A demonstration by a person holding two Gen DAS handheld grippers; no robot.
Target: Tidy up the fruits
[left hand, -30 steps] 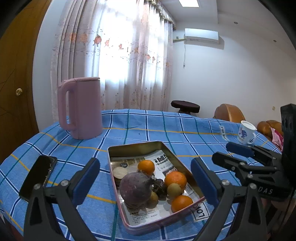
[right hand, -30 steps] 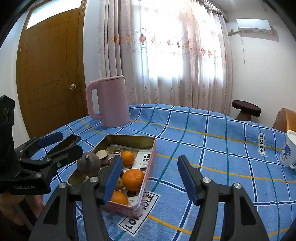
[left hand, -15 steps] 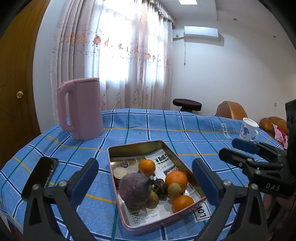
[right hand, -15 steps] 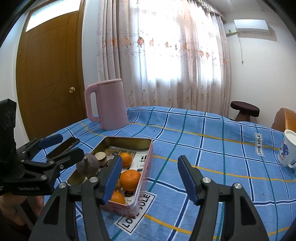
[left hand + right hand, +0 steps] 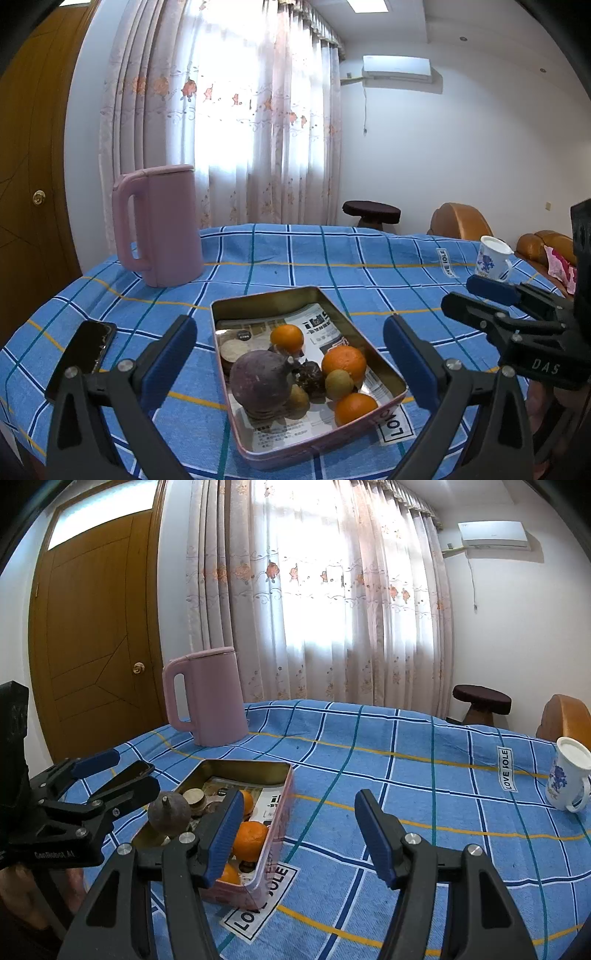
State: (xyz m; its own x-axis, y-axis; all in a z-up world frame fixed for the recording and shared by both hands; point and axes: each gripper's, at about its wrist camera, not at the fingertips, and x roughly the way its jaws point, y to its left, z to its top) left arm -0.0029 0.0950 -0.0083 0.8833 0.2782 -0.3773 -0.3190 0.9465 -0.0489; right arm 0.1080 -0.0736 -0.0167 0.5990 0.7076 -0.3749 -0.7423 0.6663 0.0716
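All the fruit in view is gathered inside the metal tin (image 5: 376, 363) on the blue checked tablecloth (image 5: 332, 258): three oranges (image 5: 344, 363), a large dark purple fruit (image 5: 262, 382) at the near left, two small yellow-green fruits (image 5: 339, 384) and a dark lump between them, all lying on printed paper toward the near end of the tin. No fruit is seen loose on the cloth. The left gripper (image 5: 290, 360) is held above the near edge of the tin with its jaws wide apart and nothing between them; the right gripper (image 5: 299, 838) is likewise spread and empty, aimed just right of the tin over bare cloth. Such a scene fits either fruit already collected or fruit waiting to be sorted out of the tin, and which of the two holds cannot be settled here. A pink kettle (image 5: 159, 225) stands at the far left, a phone (image 5: 83, 352) lies left of the tin, and a mug (image 5: 567, 779) is set well apart at the right.
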